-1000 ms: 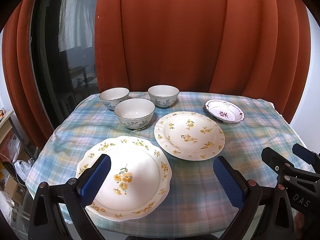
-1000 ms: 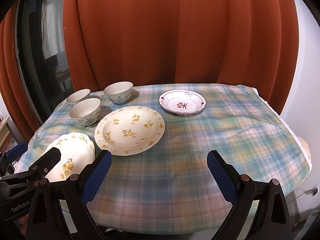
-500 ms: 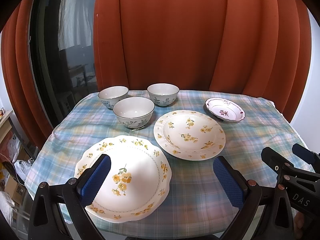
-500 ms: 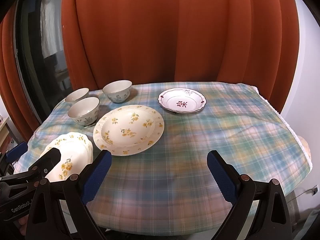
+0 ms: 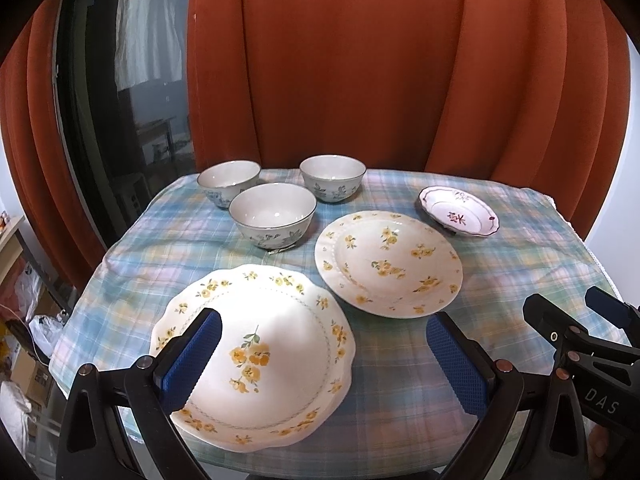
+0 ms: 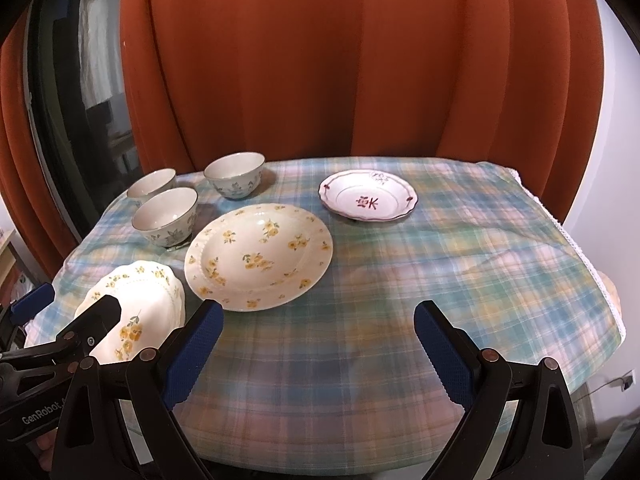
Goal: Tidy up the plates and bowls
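Observation:
A scalloped plate with yellow flowers (image 5: 260, 356) lies at the table's near left; it also shows in the right wrist view (image 6: 136, 308). A round yellow-flower plate (image 5: 388, 264) (image 6: 260, 256) lies mid-table. A small purple-rimmed dish (image 5: 458, 216) (image 6: 368, 200) sits far right. Three white floral bowls (image 5: 274, 214) (image 5: 229, 182) (image 5: 333, 177) stand at the back left. My left gripper (image 5: 320, 360) is open and empty, above the scalloped plate's near edge. My right gripper (image 6: 318, 356) is open and empty over bare cloth near the front edge.
The plaid tablecloth (image 6: 460, 272) covers a small table. Orange curtains (image 5: 400, 72) hang behind it. A dark window (image 5: 112, 100) is at the left. Boxes and bags (image 5: 24, 320) lie on the floor at the left.
Both views have shifted slightly; the dishes sit a little higher in the frames. Both grippers stay open and nothing on the table has moved.

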`<action>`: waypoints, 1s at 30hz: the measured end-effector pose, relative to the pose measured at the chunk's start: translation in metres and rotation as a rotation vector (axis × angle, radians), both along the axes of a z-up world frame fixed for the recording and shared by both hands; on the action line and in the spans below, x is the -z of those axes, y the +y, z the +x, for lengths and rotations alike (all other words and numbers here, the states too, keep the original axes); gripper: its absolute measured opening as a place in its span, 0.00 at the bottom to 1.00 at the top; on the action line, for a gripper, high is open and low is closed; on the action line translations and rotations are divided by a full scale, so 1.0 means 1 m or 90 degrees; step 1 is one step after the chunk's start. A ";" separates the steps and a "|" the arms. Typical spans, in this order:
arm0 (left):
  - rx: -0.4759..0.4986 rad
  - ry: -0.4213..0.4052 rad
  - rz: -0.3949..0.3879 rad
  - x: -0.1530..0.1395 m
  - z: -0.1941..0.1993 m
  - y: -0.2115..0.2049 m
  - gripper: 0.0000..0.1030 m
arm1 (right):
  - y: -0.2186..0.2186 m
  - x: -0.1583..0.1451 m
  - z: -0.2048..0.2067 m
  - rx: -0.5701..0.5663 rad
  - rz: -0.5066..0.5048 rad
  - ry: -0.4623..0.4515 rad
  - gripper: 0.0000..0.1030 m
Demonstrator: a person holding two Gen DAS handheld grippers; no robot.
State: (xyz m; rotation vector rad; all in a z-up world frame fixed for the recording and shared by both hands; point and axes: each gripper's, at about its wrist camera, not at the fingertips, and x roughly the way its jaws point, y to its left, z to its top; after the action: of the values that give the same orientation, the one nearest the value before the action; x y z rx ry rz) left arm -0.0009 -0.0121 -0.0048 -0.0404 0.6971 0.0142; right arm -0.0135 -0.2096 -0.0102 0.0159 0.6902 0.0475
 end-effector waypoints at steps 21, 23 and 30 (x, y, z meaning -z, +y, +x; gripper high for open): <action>-0.026 0.117 0.002 0.022 0.067 0.098 0.96 | 0.108 0.024 0.081 -0.023 -0.013 0.133 0.95; -0.025 0.140 0.002 0.031 0.074 0.106 0.96 | 0.116 0.031 0.088 -0.022 -0.011 0.153 0.95; -0.018 0.240 0.008 0.073 0.094 0.130 0.88 | 0.139 0.067 0.108 -0.006 -0.001 0.233 0.95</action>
State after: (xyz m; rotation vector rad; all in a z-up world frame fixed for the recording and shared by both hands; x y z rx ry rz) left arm 0.0929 0.1175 -0.0776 -0.0365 1.0737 0.0544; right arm 0.0942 -0.0704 -0.0771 0.0210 1.0561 0.0533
